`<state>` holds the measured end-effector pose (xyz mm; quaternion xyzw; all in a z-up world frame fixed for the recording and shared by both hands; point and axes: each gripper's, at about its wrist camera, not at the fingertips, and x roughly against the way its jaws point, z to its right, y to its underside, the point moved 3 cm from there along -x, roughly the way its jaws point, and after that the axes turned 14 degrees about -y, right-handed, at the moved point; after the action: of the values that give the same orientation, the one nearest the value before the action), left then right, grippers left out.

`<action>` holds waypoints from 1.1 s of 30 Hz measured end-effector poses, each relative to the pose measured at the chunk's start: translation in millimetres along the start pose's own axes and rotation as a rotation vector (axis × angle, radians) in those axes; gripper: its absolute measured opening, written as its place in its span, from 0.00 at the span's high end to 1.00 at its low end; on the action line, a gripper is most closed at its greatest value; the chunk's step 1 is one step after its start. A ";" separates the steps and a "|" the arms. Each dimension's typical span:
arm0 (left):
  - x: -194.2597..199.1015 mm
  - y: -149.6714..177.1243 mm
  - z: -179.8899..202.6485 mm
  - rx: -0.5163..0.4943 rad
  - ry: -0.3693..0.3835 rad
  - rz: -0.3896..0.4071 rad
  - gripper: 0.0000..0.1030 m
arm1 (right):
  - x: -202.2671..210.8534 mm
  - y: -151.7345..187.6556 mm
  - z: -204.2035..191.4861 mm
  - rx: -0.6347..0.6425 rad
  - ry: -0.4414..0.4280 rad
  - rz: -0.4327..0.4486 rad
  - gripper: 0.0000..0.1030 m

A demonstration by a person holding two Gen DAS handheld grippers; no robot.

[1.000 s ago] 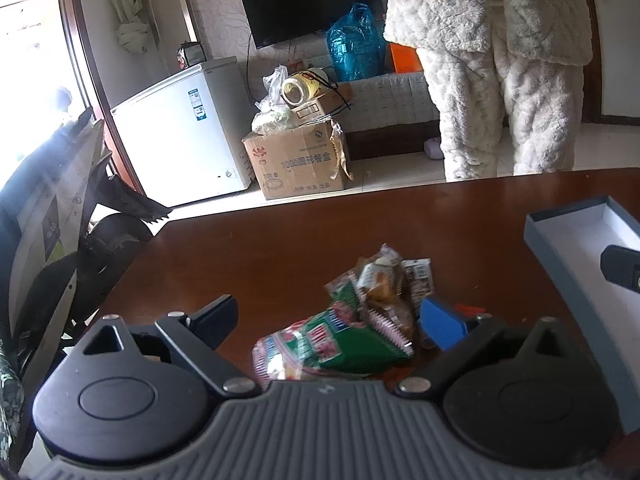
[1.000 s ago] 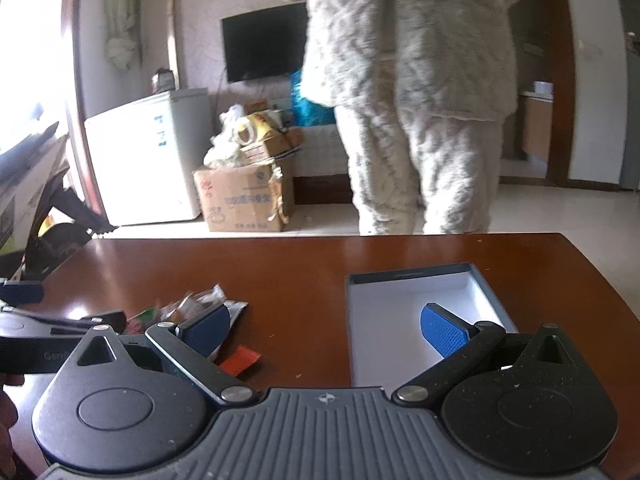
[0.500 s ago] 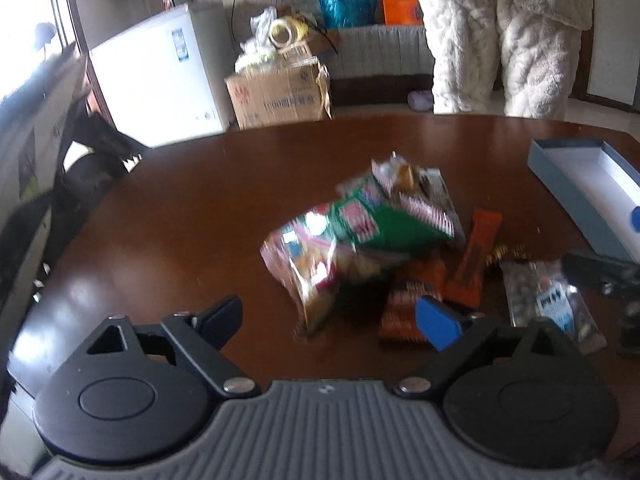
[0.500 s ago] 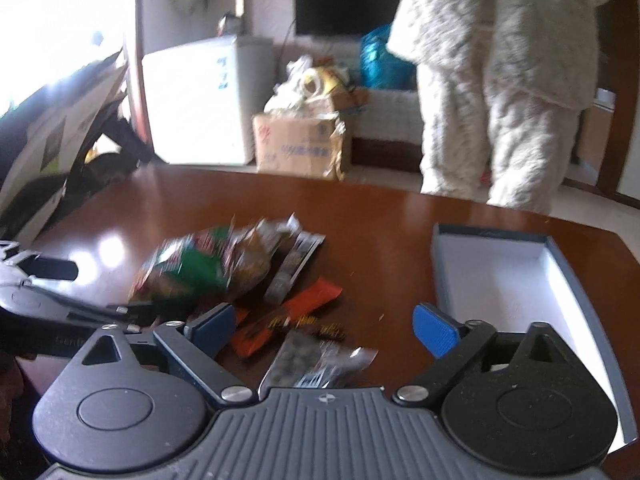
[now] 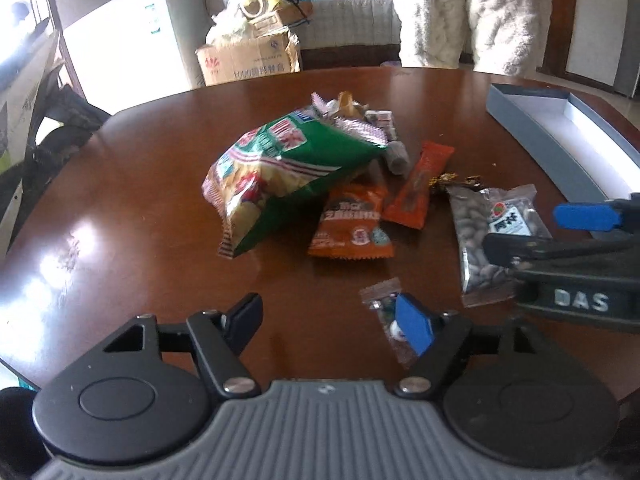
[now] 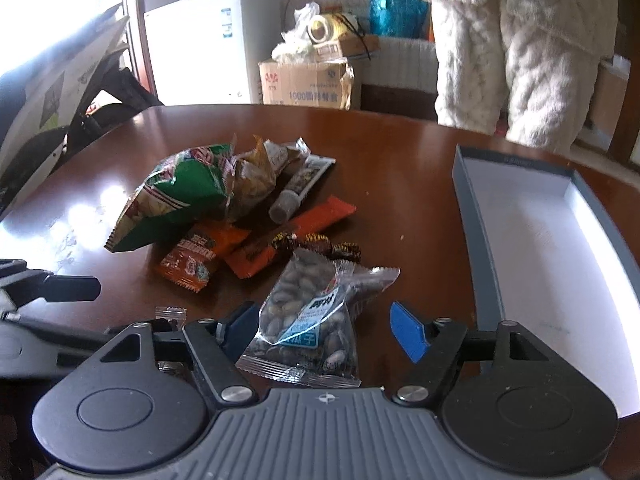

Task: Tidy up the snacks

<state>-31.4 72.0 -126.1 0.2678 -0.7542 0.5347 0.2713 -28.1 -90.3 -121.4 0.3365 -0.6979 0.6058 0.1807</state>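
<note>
A pile of snacks lies mid-table: a green chip bag (image 5: pixel 288 172) (image 6: pixel 180 196), an orange packet (image 5: pixel 352 224) (image 6: pixel 196 256), an orange-red bar (image 5: pixel 420 184) (image 6: pixel 296 228), a clear nut bag (image 5: pixel 492 236) (image 6: pixel 316 316) and a small clear candy wrapper (image 5: pixel 384 300). The grey box with white inside (image 5: pixel 560 132) (image 6: pixel 552 248) stands empty at the right. My left gripper (image 5: pixel 332 320) is open above the table near the small wrapper. My right gripper (image 6: pixel 324 324) is open, its jaws on either side of the nut bag, apart from it.
The round brown table (image 5: pixel 160 184) ends close in front. A person in a white fleece suit (image 6: pixel 520 40) stands beyond the far edge. A white freezer (image 5: pixel 132 36) and a cardboard box (image 5: pixel 248 56) stand on the floor behind.
Both grippers rose and pulled back toward me, tilting down over the table. The whole snack pile has come into view. Both stay open.
</note>
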 end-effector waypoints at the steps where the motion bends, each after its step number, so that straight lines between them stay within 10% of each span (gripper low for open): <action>1: 1.9 0.0 1.6 0.003 0.005 -0.002 0.35 | -1.8 0.7 2.4 -0.013 -0.006 -0.001 0.30; 33: -4.6 12.3 14.0 0.030 0.040 0.057 0.57 | -23.2 2.2 -0.4 0.022 -0.051 0.002 0.38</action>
<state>-38.4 62.6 -141.4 0.2394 -0.7479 0.5587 0.2669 -13.2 -84.0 -138.3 0.3529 -0.6959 0.6050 0.1585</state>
